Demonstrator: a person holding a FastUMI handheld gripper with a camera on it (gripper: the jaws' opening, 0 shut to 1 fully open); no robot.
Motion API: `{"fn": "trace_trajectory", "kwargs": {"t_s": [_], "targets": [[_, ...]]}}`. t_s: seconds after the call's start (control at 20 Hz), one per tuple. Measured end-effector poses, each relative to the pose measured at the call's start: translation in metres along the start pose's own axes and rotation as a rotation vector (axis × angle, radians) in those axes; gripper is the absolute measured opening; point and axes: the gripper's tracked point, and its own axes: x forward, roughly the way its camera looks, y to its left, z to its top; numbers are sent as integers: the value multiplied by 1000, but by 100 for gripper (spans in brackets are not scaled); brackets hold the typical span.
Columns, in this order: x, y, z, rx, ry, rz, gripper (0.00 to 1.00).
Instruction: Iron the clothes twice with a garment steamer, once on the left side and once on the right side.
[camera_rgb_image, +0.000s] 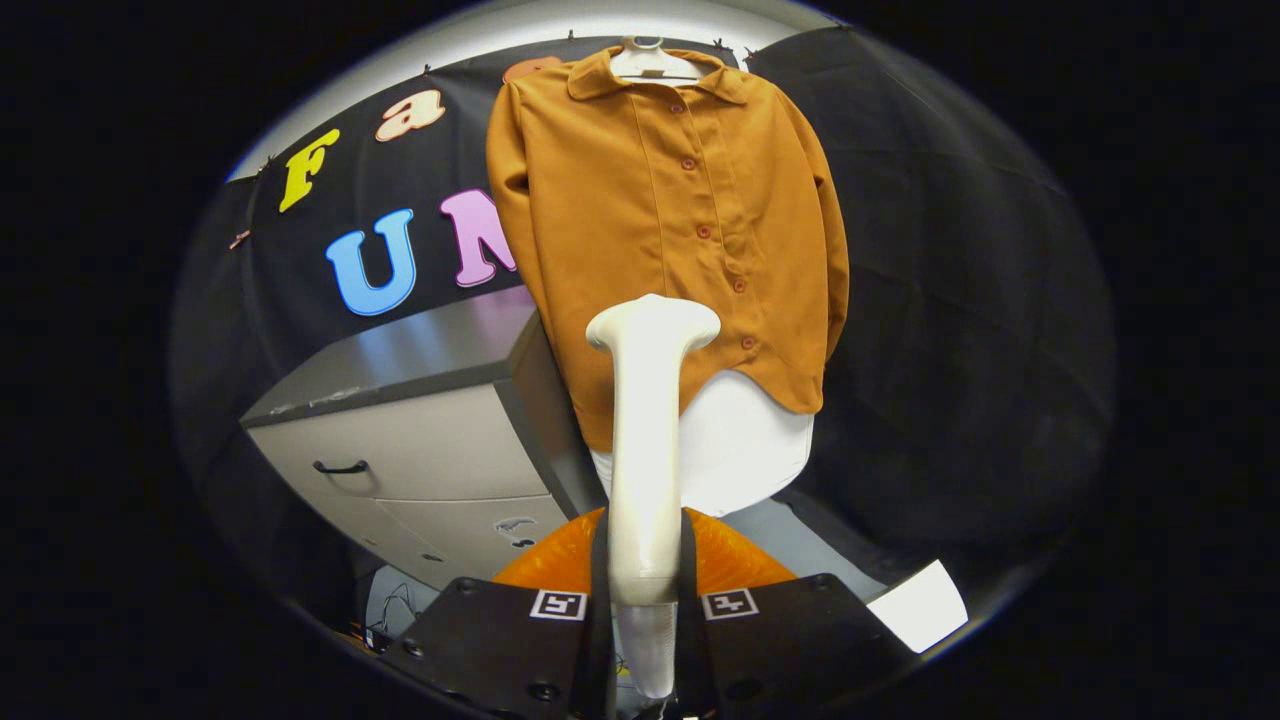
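Gripper view | gripper (645, 600) clamps steamer (646, 440) (upright) | shirt (670, 230) beyond

The gripper (645, 600) has two broad, flat finger blocks with angled outer edges. Each carries a small square black-and-white marker on its inner top corner. Round screw heads sit along the blocks' faces and near their lower edges. Thin wires trail beside the left block.
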Motion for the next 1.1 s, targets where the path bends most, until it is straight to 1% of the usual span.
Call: {"fn": "trace_trajectory", "kwargs": {"t_s": [0.15, 0.6, 0.85, 1.1], "targets": [[-10, 2, 40, -7, -90, 6, 27], [-46, 12, 183, -108, -387, 38, 26], [-51, 5, 240, -84, -502, 60, 26], [-42, -24, 282, -69, -574, 25, 26]]}}
